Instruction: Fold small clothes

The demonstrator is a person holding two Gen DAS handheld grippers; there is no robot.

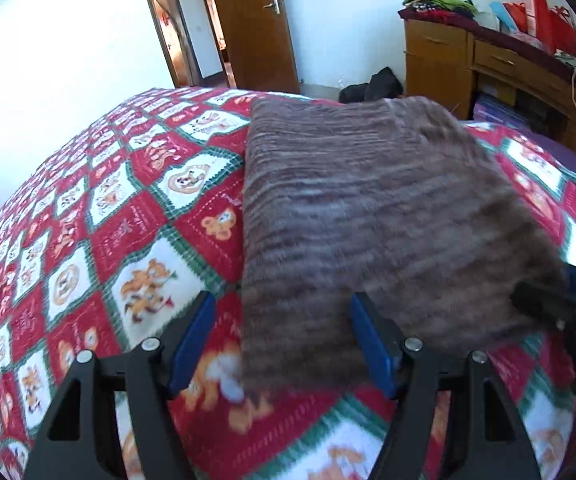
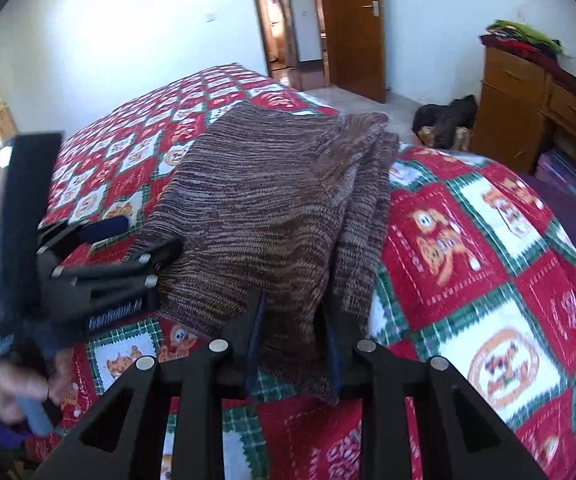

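Inspector: Left gripper (image 1: 282,322) stands with jaws wide apart over the near left corner of the sweater (image 1: 368,208), pads clear of the knit.

Clerk: And the right gripper (image 2: 294,330)?

Inspector: Jaws narrow, the sweater's near edge bunched between its pads; a grip, as far as seen.

Clerk: Where is the garment?

Inspector: Folded on the checked quilt (image 1: 128,220), a dresser (image 1: 440,64) beyond.

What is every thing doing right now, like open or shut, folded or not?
Brown knit garment: folded, lying flat on the quilt.
Left gripper: open, the garment's near corner between its fingers, not pinched.
Right gripper: narrow, garment edge between the fingers; grip unclear.
Wooden door: open.
Quilt: spread over the bed.
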